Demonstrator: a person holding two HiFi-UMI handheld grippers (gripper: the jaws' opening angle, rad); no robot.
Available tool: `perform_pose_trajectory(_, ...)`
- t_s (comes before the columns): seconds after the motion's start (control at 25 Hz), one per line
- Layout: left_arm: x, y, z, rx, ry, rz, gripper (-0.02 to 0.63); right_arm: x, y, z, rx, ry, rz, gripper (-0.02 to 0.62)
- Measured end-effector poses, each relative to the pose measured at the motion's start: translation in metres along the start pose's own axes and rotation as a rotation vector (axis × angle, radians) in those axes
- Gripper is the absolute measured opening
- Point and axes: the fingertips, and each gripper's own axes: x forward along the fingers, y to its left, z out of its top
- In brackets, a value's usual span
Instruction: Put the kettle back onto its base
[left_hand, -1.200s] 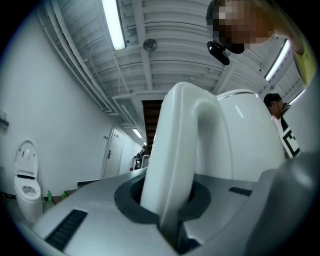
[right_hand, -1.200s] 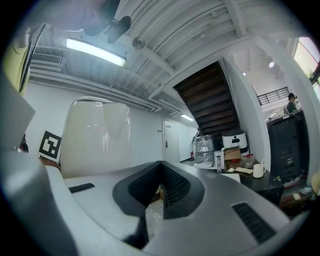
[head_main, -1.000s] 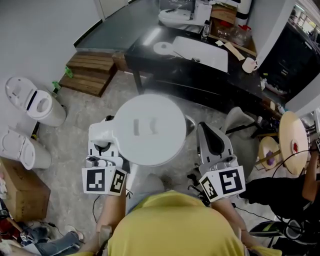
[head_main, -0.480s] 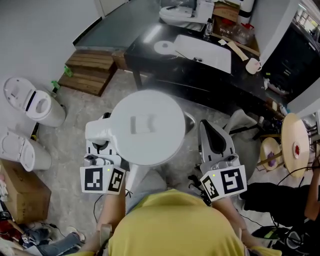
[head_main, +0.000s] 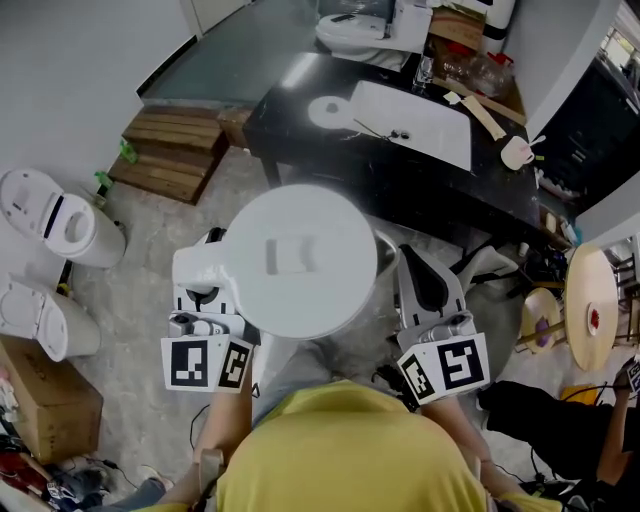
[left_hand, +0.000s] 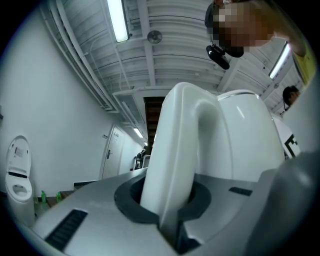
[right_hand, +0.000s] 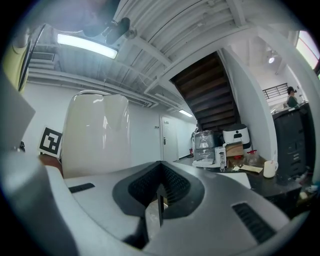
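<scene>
A white kettle (head_main: 300, 260) hangs in the air in front of me, seen from above in the head view. My left gripper (head_main: 213, 262) is shut on its handle (left_hand: 175, 150), which fills the left gripper view between the jaws (left_hand: 172, 200). The kettle body (right_hand: 95, 135) also shows at the left of the right gripper view. My right gripper (head_main: 418, 262) floats just right of the kettle, shut with nothing in it (right_hand: 160, 195). The round white kettle base (head_main: 328, 108) lies on the black table (head_main: 290, 95) ahead.
A white board (head_main: 415, 120), a wooden spoon (head_main: 487, 115) and a cup (head_main: 517, 152) lie on the black table. Two white bins (head_main: 60, 215) and a wooden pallet (head_main: 170, 150) stand at left. A cardboard box (head_main: 45, 400) sits lower left, a round wooden table (head_main: 590, 310) at right.
Both grippers and the kettle have moved forward toward the black table, which now sits a little nearer. The left grip on the handle is unchanged; the right gripper stays shut.
</scene>
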Motion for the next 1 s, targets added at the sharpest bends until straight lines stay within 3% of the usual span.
perform_pose_trajectory(0.48,0.096,0.04,-0.004,-0.003,-0.003,-0.076,0.032,0.086,-0.025,0.007,0.001,-0.003,-0.077,0.015)
perform_pose_trajectory(1.0,0.138,0.059,-0.025,-0.031,0.017,-0.104,0.034,0.118,-0.04,-0.003,0.005,0.015,-0.127,0.015)
